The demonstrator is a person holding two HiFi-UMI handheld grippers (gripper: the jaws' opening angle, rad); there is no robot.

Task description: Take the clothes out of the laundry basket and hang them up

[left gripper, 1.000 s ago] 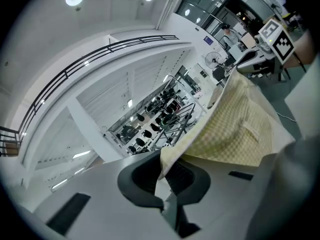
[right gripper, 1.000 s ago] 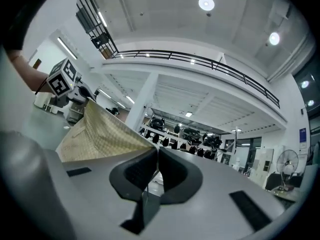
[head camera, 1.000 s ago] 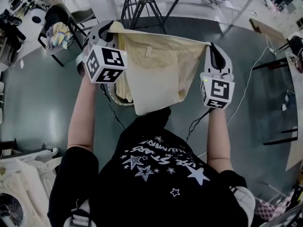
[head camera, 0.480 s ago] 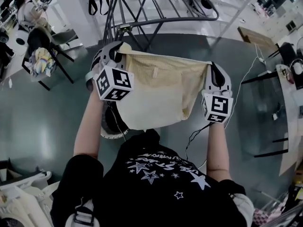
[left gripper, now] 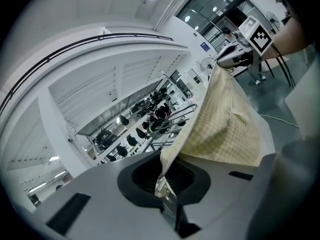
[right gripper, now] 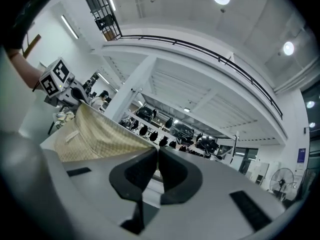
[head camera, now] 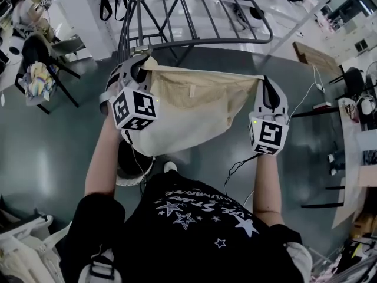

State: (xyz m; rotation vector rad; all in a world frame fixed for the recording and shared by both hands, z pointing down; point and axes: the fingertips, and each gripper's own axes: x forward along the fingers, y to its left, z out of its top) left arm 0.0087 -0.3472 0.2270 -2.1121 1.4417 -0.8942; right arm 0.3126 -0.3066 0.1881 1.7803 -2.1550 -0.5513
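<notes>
The black shirt (head camera: pixel 194 229) has a curved line of white capital letters (head camera: pixel 203 198) across its chest, set among filled and outlined stars. In the head view the letters are upside down and too blurred to read. The left cube (head camera: pixel 134 108) and right cube (head camera: pixel 270 135) carry only black-and-white square markers, with no letters or numbers. A small blue sign (left gripper: pixel 206 46) on the far wall in the left gripper view and another blue sign (right gripper: pixel 300 155) near the right edge of the right gripper view are both too small to read.
</notes>
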